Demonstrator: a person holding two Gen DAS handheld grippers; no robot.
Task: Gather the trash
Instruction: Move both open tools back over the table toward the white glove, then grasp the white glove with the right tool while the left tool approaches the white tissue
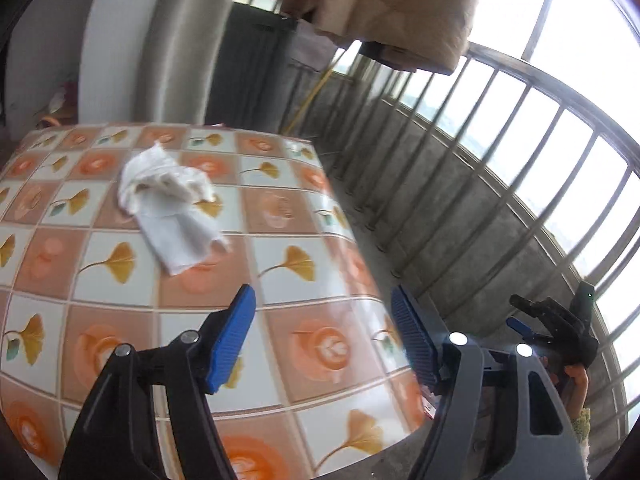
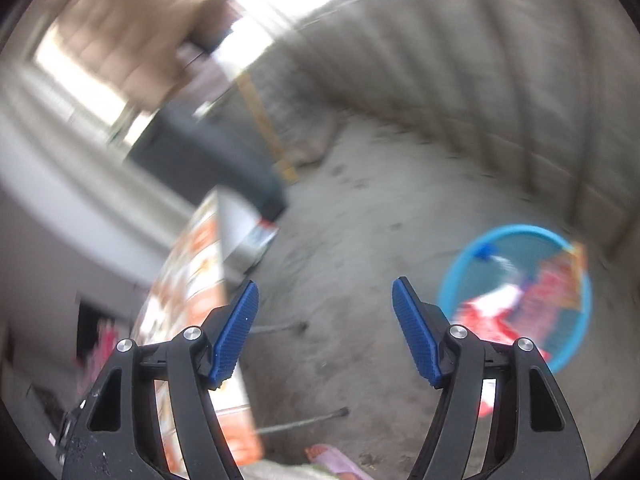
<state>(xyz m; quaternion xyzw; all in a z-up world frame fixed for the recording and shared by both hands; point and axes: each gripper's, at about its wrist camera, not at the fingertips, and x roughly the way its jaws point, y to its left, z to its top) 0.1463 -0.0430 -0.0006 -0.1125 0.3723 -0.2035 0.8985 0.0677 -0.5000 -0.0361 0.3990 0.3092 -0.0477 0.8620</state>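
A crumpled white tissue (image 1: 172, 204) lies on the table (image 1: 280, 320), which has an orange and white tiled cloth with leaf prints. My left gripper (image 1: 324, 316) hovers open over the table's near right part, short of the tissue, with nothing between its blue pads. The right gripper (image 1: 532, 316) shows in a hand beyond the table's right edge. The right wrist view is blurred. There my right gripper (image 2: 324, 312) is open and empty above the concrete floor. A round blue basket (image 2: 516, 227) on the floor to its right holds red and white wrappers (image 2: 520, 308).
A metal railing (image 1: 500, 152) over a low concrete wall runs along the right. A beige quilt (image 1: 392, 4) hangs above. A dark cabinet (image 1: 256, 68) and a yellow stick (image 1: 312, 96) stand behind the table. The table's edge (image 2: 192, 280) and thin legs (image 2: 304, 422) are left of my right gripper.
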